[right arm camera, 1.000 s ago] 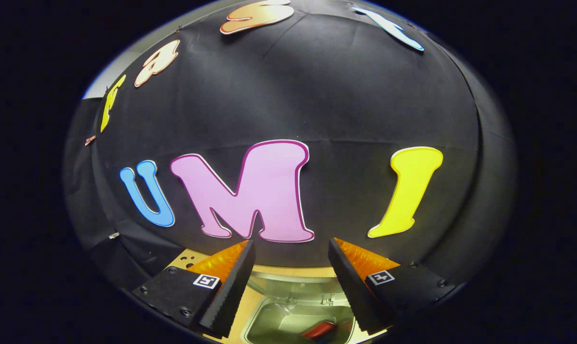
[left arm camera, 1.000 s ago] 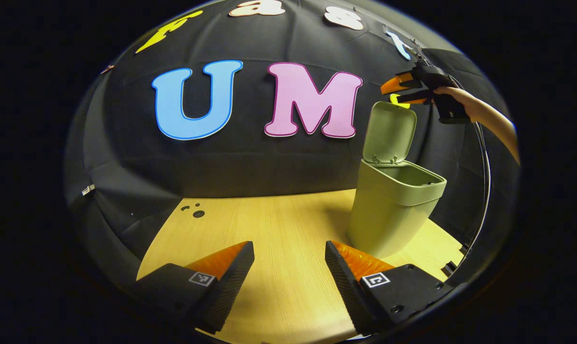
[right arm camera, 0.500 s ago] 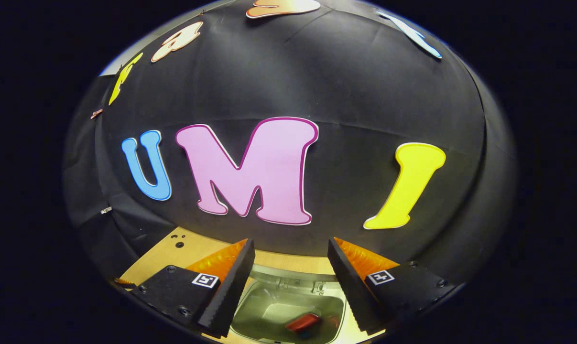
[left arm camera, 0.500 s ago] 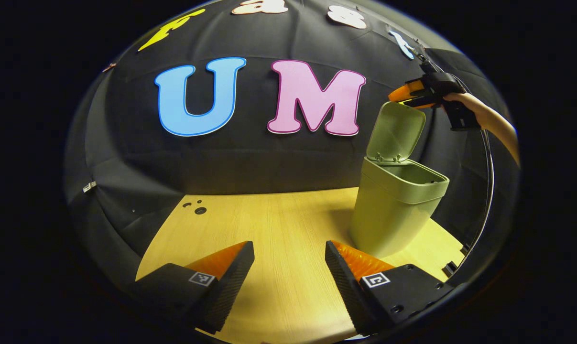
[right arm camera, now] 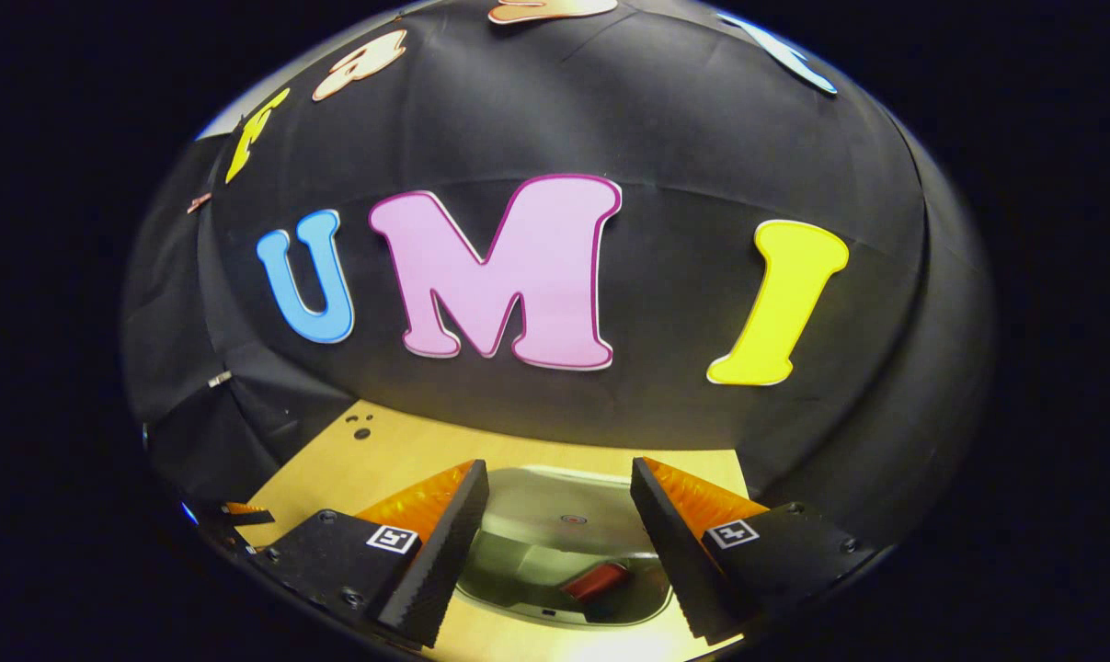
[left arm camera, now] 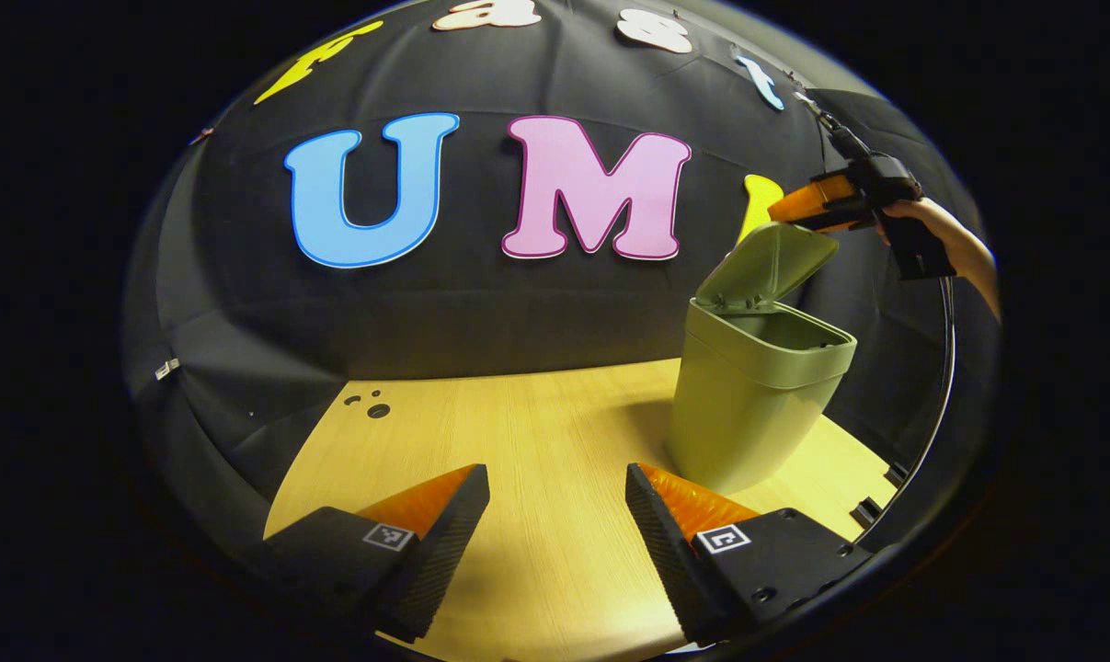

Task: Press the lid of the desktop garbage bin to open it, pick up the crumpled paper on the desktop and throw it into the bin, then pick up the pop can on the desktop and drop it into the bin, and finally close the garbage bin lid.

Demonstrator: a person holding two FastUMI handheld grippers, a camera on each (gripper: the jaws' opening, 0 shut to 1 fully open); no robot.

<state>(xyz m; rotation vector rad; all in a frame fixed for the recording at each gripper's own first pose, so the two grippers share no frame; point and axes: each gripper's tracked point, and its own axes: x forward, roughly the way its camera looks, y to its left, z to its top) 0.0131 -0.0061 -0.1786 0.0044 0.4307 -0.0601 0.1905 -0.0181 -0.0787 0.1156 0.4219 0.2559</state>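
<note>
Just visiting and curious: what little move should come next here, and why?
Probably keep pushing the lid down with the right gripper until it shuts. The lid is tilted half-open over the bin, and the red can already lies inside.

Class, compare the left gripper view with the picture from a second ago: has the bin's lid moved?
Yes. The lid has tipped down toward the bin opening, from near upright, with the right gripper at its top edge.
</note>
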